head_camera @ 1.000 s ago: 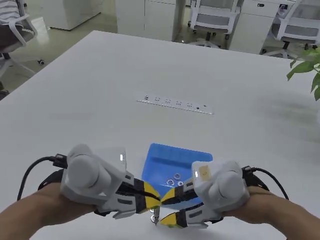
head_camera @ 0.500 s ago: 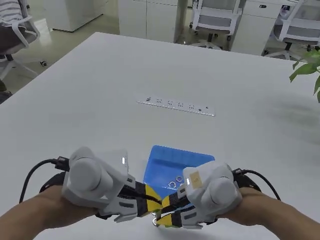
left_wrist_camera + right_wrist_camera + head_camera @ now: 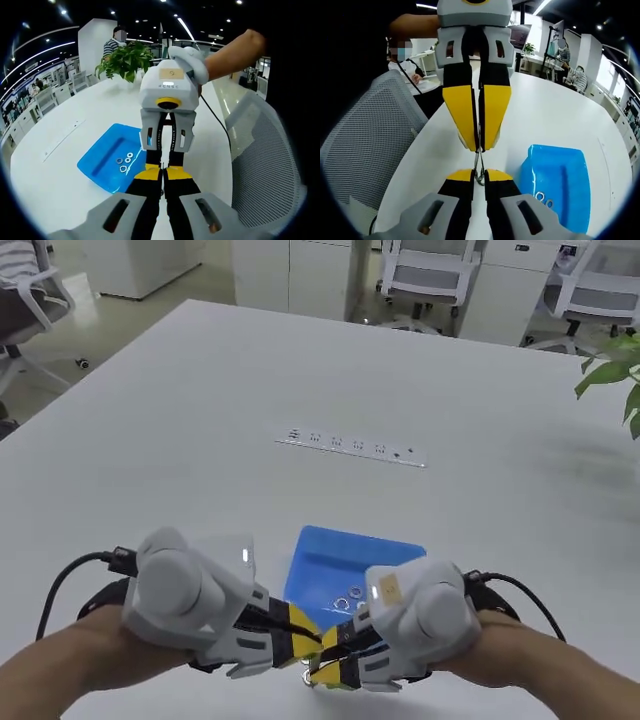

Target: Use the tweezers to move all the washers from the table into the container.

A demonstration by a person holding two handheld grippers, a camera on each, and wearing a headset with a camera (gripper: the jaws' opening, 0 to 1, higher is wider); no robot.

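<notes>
The tweezers (image 3: 478,161) were held between the two claws, low over the near edge of the desk (image 3: 300,370), just in front of the container (image 3: 330,560). The left claw (image 3: 478,148) was seen clamped together on one end of them. The right claw (image 3: 479,176) was closed round the other end, apparently clamped on it as well.

Over the last second the right claw had been brought in toward the left one, until the two met almost tip to tip. In the head view, more of the container's near corner had been covered by it. The left claw had hardly been shifted. From this it was judged that the grip on the tweezers was being settled or passed across, and that no washer was being carried at this moment.

Three washers (image 3: 350,598) were seen lying close together on the blue floor of the container, toward its near side. Nothing else was made out in it. No washer could be picked out on the bare desk. The patch under the claws was hidden, so it could not be told whether any were left to move.
</notes>
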